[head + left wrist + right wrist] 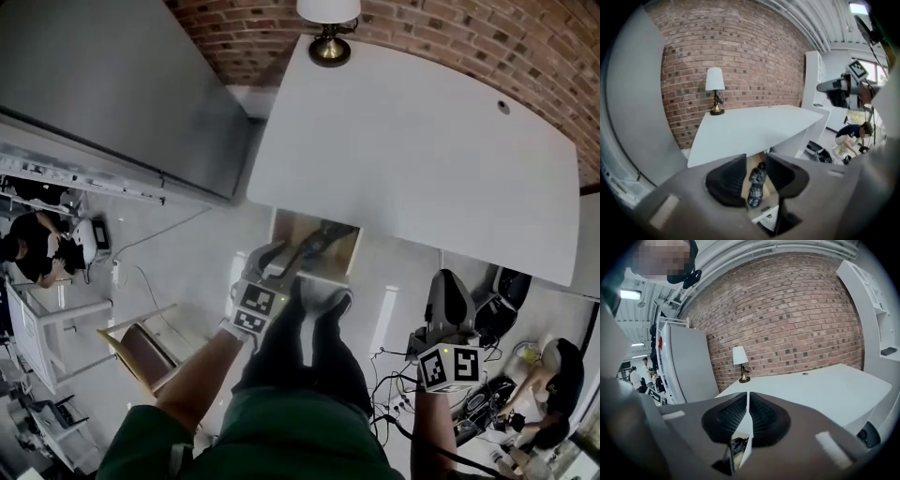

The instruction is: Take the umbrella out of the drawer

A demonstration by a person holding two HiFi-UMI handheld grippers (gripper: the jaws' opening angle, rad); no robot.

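From the head view I count one tabletop (pixel 422 150), one lamp (pixel 329 28) on it, and one drawer (pixel 286 234) pulled out under its near edge. One umbrella (pixel 316 239) lies inside the drawer. I have two grippers. My left gripper (pixel 270 261) is just beside the drawer front. My right gripper (pixel 448 291) is well apart from it, over the floor.

In the left gripper view, my left gripper (pixel 756 161) has its jaws apart and holds nothing. The umbrella (pixel 754 187) shows in the gap, farther down, not touched. The drawer looks narrow, so I think my jaws could bump its wall or the tabletop edge above. If I pinch only the soft cloth, the umbrella could slip out.

In the right gripper view, my right gripper (pixel 747 408) has its jaws pressed together with nothing in them. It is too far off to catch a falling umbrella. I see the one lamp (pixel 739 356) and the one tabletop (pixel 820 390) here too.
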